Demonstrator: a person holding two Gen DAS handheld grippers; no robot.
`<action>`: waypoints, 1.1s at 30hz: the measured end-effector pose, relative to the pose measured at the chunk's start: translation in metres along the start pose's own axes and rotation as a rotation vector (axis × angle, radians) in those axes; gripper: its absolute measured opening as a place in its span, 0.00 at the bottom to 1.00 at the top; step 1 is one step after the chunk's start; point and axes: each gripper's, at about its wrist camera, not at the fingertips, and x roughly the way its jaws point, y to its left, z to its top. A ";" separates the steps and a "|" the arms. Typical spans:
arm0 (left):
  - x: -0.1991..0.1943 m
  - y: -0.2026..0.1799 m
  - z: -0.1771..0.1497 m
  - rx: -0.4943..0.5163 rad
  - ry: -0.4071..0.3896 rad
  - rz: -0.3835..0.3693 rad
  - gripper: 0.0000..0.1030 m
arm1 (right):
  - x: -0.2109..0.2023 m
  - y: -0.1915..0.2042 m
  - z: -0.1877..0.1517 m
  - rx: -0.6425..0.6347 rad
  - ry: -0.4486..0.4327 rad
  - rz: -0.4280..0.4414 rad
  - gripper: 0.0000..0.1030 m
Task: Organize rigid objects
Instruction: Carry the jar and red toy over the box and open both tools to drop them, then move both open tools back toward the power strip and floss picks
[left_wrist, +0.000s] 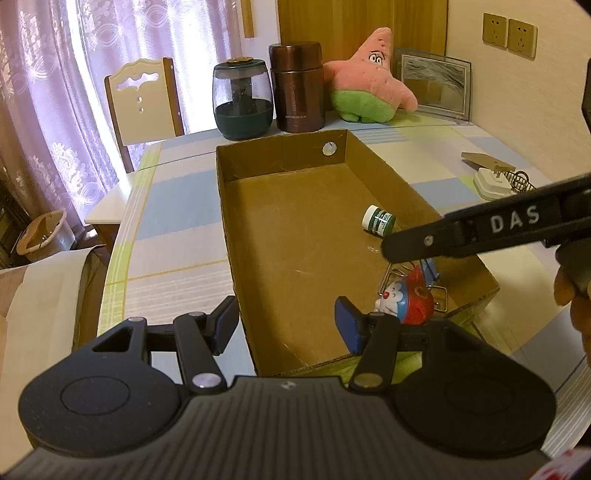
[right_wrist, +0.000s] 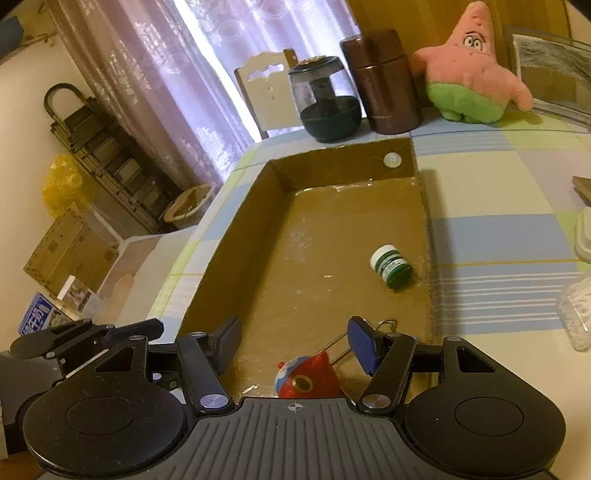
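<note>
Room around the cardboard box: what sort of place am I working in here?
Most likely a home dining room. The cardboard box sits on a dining table with a checked cloth, a wooden dining chair is pushed up beside lilac curtains, and a pink star plush toy sits at the wall.

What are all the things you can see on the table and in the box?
cardboard box: 1, brown, table middle
small bottle: 1, green and white, lying in box
cartoon toy: 1, red and blue, in box near end
starfish plush: 1, pink and green, table's far end
flask: 1, brown, beside plush
jar: 1, dark, beside flask
plug adapter: 1, white, right of box
left tongs: open, over box
right tongs: open, over toy
</note>
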 end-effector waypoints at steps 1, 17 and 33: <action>0.000 0.000 0.000 -0.002 -0.001 0.000 0.51 | -0.002 -0.002 0.000 0.005 -0.004 -0.004 0.59; -0.029 -0.023 0.011 -0.005 -0.036 -0.006 0.51 | -0.069 -0.028 -0.018 0.050 -0.071 -0.077 0.59; -0.056 -0.092 0.018 -0.054 -0.047 -0.082 0.51 | -0.163 -0.073 -0.044 0.106 -0.183 -0.195 0.59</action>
